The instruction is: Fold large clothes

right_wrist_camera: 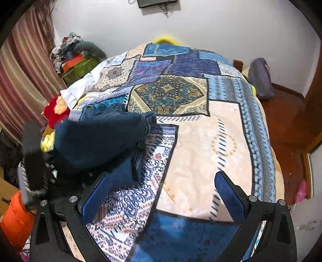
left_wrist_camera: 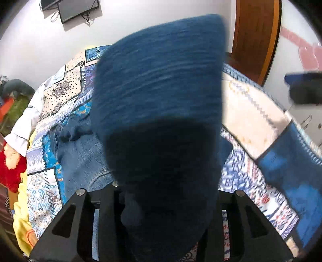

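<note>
**Inspector:** Jaws first. How are they found?

**Assistant:** On the right gripper (right_wrist_camera: 164,198) the jaws are spread wide, and nothing is held between the blue pads (right_wrist_camera: 229,196); only the bedspread (right_wrist_camera: 201,145) is seen through the gap. On the left gripper (left_wrist_camera: 161,201) the fingertips are hidden by dark blue cloth, yet the jaws are seen pinching a fold of the jeans (left_wrist_camera: 159,90), which rises straight out from between them.

**Inspector:** Where is the garment recorded?

**Assistant:** One leg of the jeans is lifted off the bed and fills the middle of the left wrist view, blurred. The remainder is seen lying on the patchwork bedspread, towards the left side of the bed, with a lighter denim part flat beneath the raised leg. In the right wrist view the raised part is noted at the left, a hem pointing towards the centre of the bed.

**Inspector:** Surroundings?

**Assistant:** A white wall is noted behind the bed, with a dark screen (left_wrist_camera: 77,9) mounted on it. A wooden door (left_wrist_camera: 255,38) is seen to the right, striped curtains (right_wrist_camera: 22,76) to the left. A red plush toy (right_wrist_camera: 55,111) is noted at the bed's left edge, beside the jeans.
</note>
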Available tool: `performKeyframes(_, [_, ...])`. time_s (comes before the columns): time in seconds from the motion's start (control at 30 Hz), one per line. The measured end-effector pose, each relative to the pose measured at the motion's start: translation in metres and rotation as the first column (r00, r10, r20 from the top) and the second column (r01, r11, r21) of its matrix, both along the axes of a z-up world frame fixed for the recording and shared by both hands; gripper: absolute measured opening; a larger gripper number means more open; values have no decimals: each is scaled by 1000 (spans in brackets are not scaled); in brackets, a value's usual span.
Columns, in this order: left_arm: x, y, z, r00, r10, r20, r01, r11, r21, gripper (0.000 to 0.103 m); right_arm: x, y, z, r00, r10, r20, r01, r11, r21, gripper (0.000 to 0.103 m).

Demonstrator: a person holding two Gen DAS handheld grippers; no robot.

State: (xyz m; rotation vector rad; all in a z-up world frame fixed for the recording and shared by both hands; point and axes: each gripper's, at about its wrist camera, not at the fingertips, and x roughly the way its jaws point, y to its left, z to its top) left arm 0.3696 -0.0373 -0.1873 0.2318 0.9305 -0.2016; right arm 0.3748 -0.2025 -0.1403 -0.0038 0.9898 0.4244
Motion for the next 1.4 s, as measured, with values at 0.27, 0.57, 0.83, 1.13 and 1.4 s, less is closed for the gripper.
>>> performKeyframes(0.27, [-21, 13, 16, 999, 2, -49, -8, 992, -126, 71, -12, 4, 14, 999, 20, 25, -21, 999, 33, 102])
performKeyframes(0.57, [-76, 76, 80, 988, 120, 92, -100, 976, -194, 88, -18, 58, 39, 987, 138, 84, -143, 988, 60, 102])
performKeyframes(0.83, [-70, 138, 64, 950, 295, 98, -276, 946, -170, 95, -11, 136, 18, 959, 275, 67, -276, 961, 5, 102])
performKeyframes(1.13, [-57, 157, -26, 934, 316, -166, -355, 880, -317, 103, 21, 125, -64, 980, 194, -36, -197, 974, -114, 102])
performKeyframes(1.4, [-74, 139, -29, 955, 274, -111, -293, 923, -251, 103, 20, 77, -86, 975, 183, -123, -181, 983, 27, 103])
